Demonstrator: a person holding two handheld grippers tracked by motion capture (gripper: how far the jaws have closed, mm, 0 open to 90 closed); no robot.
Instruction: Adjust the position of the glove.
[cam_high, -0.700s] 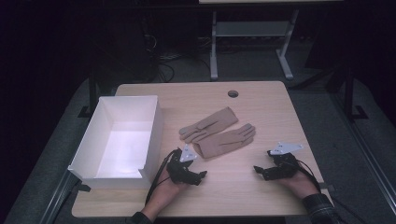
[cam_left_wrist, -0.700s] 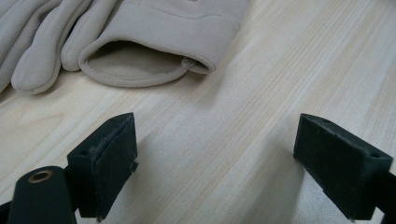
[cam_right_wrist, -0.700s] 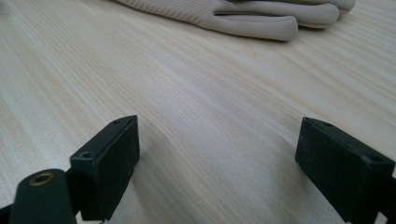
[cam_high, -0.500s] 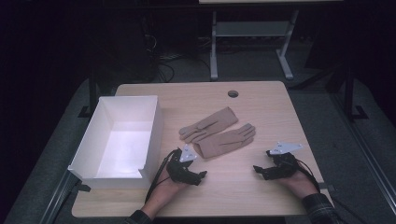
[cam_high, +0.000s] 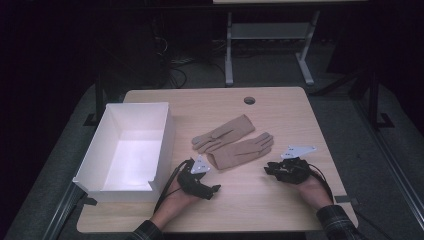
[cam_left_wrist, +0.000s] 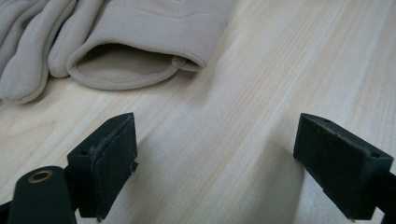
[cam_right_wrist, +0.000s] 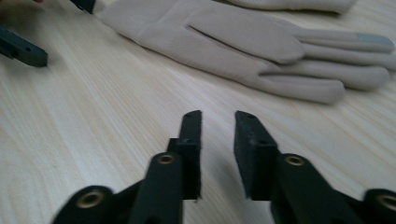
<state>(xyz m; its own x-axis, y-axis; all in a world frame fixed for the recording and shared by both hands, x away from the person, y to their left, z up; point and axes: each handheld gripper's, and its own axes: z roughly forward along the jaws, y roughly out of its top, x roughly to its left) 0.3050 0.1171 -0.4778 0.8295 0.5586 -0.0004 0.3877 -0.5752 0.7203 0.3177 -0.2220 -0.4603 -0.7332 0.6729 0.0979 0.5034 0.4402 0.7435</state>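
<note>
While both tongs rest empty on the tabletop (cam_high: 300, 107), left tongs (cam_high: 216, 188) wide, right tongs (cam_high: 266, 170) narrowly parted, nearer glove (cam_high: 240, 151) lies at twelve o'clock; pinching its cuff (cam_left_wrist: 126, 77) should lift it cleanly.

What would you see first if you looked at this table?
Probably the two tan gloves lying side by side in the middle of the wooden table. Next, the big white box, open on top, at the table's left edge. Near the front, the left gripper and right gripper sit low, holding nothing.
</note>
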